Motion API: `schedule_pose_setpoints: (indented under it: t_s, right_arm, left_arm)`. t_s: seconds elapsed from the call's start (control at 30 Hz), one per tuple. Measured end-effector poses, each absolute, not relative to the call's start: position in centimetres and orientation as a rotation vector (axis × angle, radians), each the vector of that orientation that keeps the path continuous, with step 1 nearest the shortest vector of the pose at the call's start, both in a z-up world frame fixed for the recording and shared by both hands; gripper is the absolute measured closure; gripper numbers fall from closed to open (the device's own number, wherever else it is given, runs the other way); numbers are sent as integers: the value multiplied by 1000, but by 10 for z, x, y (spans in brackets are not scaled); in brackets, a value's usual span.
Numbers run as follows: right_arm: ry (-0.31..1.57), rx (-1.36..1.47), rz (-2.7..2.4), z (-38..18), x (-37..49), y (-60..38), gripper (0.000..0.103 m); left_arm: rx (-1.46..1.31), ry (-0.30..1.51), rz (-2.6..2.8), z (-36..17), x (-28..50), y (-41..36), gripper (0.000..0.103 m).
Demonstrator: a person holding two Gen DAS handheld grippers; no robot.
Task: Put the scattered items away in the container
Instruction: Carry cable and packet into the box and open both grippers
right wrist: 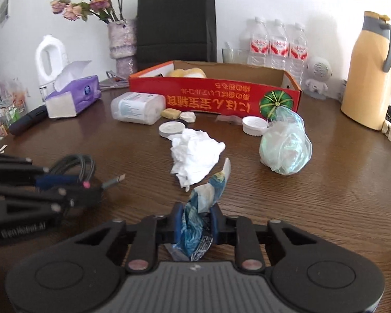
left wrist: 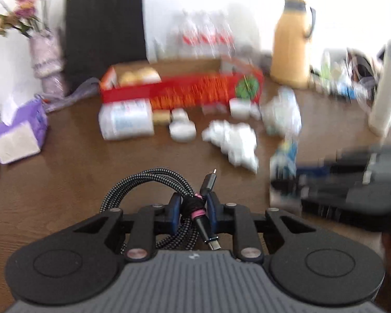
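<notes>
My left gripper (left wrist: 194, 210) is shut on a coiled black-and-white braided cable (left wrist: 143, 182), bound with a pink tie, its plugs sticking out front and back. My right gripper (right wrist: 196, 221) is shut on a crumpled blue-and-white wrapper (right wrist: 208, 193) just above the table. The red cardboard box (right wrist: 221, 94), open on top with yellow round things inside, stands at the far middle of the brown table (right wrist: 325, 208). A crumpled white tissue (right wrist: 195, 154), a bunched pale plastic bag (right wrist: 286, 146), white lids (right wrist: 170, 129) and a clear plastic tub (right wrist: 138, 108) lie before it. The left gripper (right wrist: 65, 182) shows at the right wrist view's left edge.
A purple tissue box (right wrist: 73, 95), a white jug (right wrist: 49, 57), a vase of dried flowers (right wrist: 122, 41), a black paper bag (right wrist: 176, 23), three water bottles (right wrist: 276, 44), a small white figure (right wrist: 318, 75) and a yellow thermos jug (right wrist: 370, 70) line the table's back.
</notes>
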State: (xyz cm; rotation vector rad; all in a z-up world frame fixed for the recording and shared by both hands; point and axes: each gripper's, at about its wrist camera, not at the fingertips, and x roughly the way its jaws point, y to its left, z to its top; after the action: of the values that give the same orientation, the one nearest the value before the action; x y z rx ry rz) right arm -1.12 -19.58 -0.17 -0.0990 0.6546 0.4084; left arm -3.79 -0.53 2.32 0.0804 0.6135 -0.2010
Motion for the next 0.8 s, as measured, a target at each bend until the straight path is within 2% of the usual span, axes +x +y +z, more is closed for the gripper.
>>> schedule_pose_setpoints:
  t_s: [0.3, 0.47, 0.63, 0.8]
  right_arm:
    - [477, -17, 390, 32, -33, -209, 84]
    - [376, 12, 373, 53, -29, -222, 84]
    - [272, -27, 364, 102, 26, -227, 83]
    - [247, -59, 381, 160, 130, -237, 83]
  left_arm:
    - [7, 396, -177, 58, -42, 0, 81]
    - [-36, 272, -244, 89, -20, -8, 81]
    - [-40, 182, -273, 136, 55, -30, 81]
    - [-65, 350, -307, 161, 177, -51, 81]
